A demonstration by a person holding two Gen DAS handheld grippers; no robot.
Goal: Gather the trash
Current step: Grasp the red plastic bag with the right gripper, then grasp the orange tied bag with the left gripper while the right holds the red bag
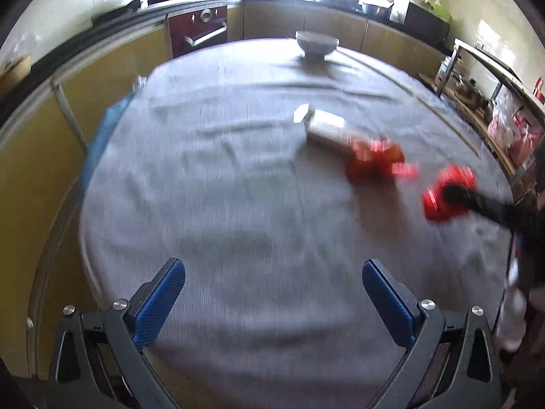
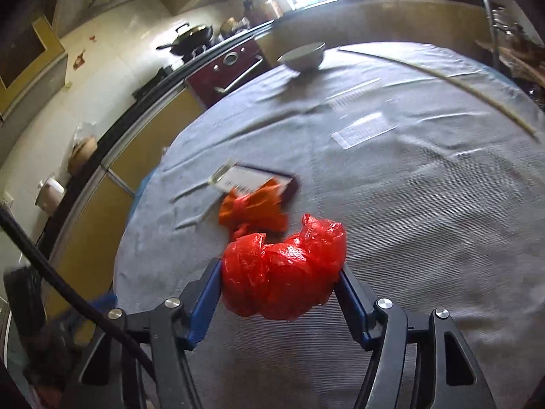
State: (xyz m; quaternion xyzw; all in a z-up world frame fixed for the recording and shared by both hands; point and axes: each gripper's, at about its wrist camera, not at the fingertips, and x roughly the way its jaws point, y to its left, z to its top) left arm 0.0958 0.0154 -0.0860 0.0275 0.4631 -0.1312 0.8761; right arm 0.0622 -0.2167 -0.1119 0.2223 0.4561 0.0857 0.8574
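While your left gripper hangs with its jaws wide apart and nothing between them over the near edge of the table, keep it clear of the orange wad and flat white box right of centre. Through the right wrist view, your right gripper is clamped on the crumpled red bag near the table's left edge; hold that squeeze on its bulk, because thin plastic probably slips.

A crumpled plastic bag sits between the pads of the right gripper, above the table. Just beyond it lies a second crumpled bag, touching a flat box behind it. A bowl stands at the table's far edge.
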